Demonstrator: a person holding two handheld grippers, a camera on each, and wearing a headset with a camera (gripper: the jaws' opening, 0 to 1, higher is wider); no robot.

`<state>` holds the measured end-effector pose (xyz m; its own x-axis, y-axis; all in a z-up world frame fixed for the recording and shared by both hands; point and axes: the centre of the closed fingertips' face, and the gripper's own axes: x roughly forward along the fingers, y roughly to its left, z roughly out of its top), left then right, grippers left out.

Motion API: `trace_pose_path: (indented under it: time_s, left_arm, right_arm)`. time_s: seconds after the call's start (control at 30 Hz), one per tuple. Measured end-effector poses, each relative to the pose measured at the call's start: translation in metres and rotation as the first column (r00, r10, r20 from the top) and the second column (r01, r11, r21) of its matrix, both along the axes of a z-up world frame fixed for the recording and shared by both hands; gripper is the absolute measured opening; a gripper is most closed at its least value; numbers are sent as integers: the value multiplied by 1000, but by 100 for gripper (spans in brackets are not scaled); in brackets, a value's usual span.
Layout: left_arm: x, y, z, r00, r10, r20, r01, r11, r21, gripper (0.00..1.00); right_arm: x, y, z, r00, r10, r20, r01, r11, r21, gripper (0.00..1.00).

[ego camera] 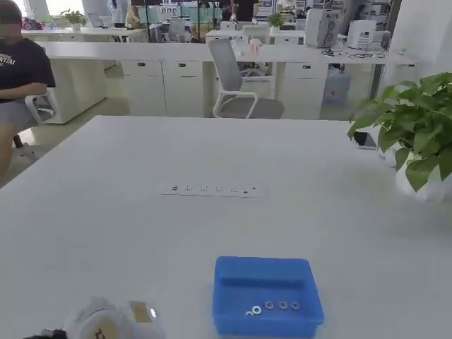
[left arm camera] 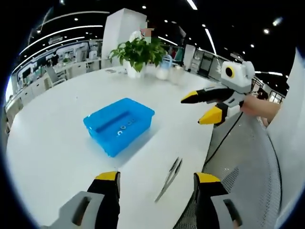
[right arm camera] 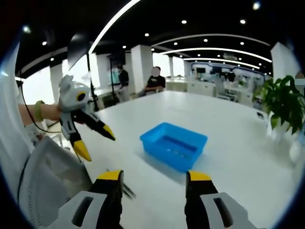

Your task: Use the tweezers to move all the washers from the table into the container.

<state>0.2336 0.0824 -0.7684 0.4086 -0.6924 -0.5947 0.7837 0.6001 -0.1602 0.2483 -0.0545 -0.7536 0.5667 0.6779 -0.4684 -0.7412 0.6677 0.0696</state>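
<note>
A blue container sits near the table's front edge with several washers in a row inside. In the left gripper view the container lies ahead to the left. The tweezers lie on the table in front of my open left gripper, untouched. My right gripper hovers open at the right, above the table's edge. From the right gripper view, my right gripper is open and empty, the container is ahead, and the left gripper hangs open at the left.
A power strip is set into the middle of the white table. A potted plant stands at the right edge. A person sits at far left, and an office chair stands beyond the table.
</note>
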Motion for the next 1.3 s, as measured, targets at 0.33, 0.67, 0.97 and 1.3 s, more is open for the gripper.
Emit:
trace_pose_path:
  time_s: [0.33, 0.67, 0.97, 1.3]
  left_arm:
    - [16, 12, 55, 959, 228, 168, -190, 958, -215, 80]
    - [16, 13, 84, 902, 344, 262, -247, 907, -341, 94]
    - [20, 16, 98, 866, 401, 300, -268, 877, -399, 99]
    - [22, 25, 104, 847, 450, 284, -298, 843, -448, 99]
  right_arm:
    - [7, -8, 26, 996, -8, 84, 5, 999, 37, 61]
    - [22, -32, 57, 975, -127, 181, 102, 985, 139, 81]
    - [28, -48, 77, 943, -256, 214, 190, 940, 284, 99]
    - [30, -50, 71, 943, -273, 191, 210, 932, 296, 99]
